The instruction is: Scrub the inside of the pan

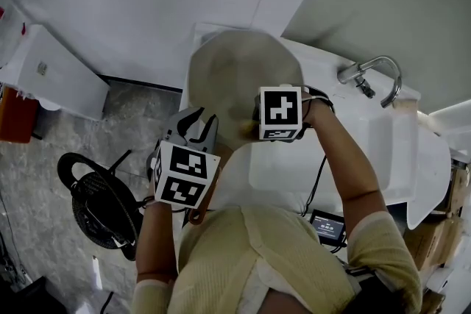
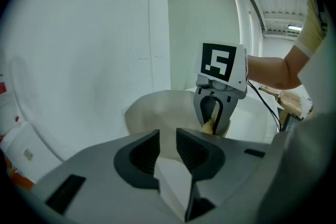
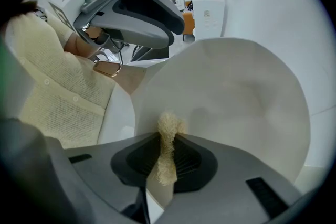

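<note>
- Person stands at white sink (image 1: 401,158), tap (image 1: 368,73) off, no water seen running.
- Pan (image 1: 235,77) held up over the sink's left end, tilted, inside facing the right gripper (image 3: 168,140).
- Left gripper (image 2: 167,140): fingers nearly together, clamped on a pale strip that looks to be the pan's handle (image 2: 169,176). It carries the pan.
- Right gripper: fingers closed on scrubber (image 3: 167,131), a pale straw-coloured fibre wad; its tuft sticks out past the fingertips.
- Scrubber tip sits on the pan's inside, low down, near the rim on the handle side. Looks like touching; can't be fully sure.
- Pan inside is plain cream, smooth. No food, foam or wet streaks visible in either gripper view.
- Progress, judged: setup done (pan gripped, scrubber gripped, scrubber brought to the surface). Scrubbing looks under way or just starting. Nothing on the surface tells how much has been covered.
- Left to do, judged: work the scrubber across the middle and the far upper wall, which are well apart from the tuft now.
- Risk: thin grip on the handle; hard pushing could twist the pan.
</note>
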Demonstrator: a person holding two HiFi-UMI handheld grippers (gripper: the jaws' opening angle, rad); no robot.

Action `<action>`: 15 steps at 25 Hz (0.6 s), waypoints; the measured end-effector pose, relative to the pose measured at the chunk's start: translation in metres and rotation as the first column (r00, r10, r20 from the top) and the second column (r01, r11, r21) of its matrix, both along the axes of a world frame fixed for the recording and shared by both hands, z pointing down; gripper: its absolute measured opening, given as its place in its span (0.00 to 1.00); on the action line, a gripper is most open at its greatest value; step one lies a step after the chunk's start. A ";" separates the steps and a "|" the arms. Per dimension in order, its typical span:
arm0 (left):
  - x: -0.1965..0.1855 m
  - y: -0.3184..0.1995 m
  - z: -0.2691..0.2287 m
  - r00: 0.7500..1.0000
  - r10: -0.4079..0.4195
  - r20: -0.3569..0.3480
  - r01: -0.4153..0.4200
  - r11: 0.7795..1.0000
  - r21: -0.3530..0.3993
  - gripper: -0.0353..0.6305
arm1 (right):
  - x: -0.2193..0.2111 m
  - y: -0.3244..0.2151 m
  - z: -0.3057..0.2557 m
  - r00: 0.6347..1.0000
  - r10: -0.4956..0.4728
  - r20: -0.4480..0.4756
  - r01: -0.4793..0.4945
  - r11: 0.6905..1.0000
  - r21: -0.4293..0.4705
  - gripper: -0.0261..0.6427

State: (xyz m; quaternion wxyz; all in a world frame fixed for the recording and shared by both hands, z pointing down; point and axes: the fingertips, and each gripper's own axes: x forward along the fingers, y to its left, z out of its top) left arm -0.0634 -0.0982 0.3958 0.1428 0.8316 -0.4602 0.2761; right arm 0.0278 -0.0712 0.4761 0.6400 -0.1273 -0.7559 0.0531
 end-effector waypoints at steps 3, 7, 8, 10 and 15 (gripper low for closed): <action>-0.004 0.000 -0.001 1.000 -0.015 -0.013 0.015 1.000 0.003 0.27 | -0.003 -0.006 -0.001 0.999 0.026 0.036 -0.027 0.999 0.023 0.16; -0.004 0.000 -0.002 0.998 -0.029 -0.052 0.029 1.000 -0.006 0.26 | -0.007 -0.011 -0.006 0.995 0.057 0.083 -0.061 0.997 0.048 0.16; -0.004 0.000 -0.002 0.997 -0.032 -0.063 0.031 0.999 -0.010 0.26 | -0.008 -0.011 -0.006 0.994 0.063 0.093 -0.068 0.996 0.053 0.16; -0.003 0.000 -0.003 0.996 -0.034 -0.082 0.033 0.999 -0.018 0.26 | -0.009 -0.013 -0.008 0.991 0.074 0.111 -0.082 0.994 0.067 0.16; -0.003 -0.002 -0.004 0.992 -0.044 -0.119 0.040 0.999 -0.033 0.25 | -0.013 -0.016 -0.017 0.977 0.118 0.177 -0.139 0.984 0.113 0.16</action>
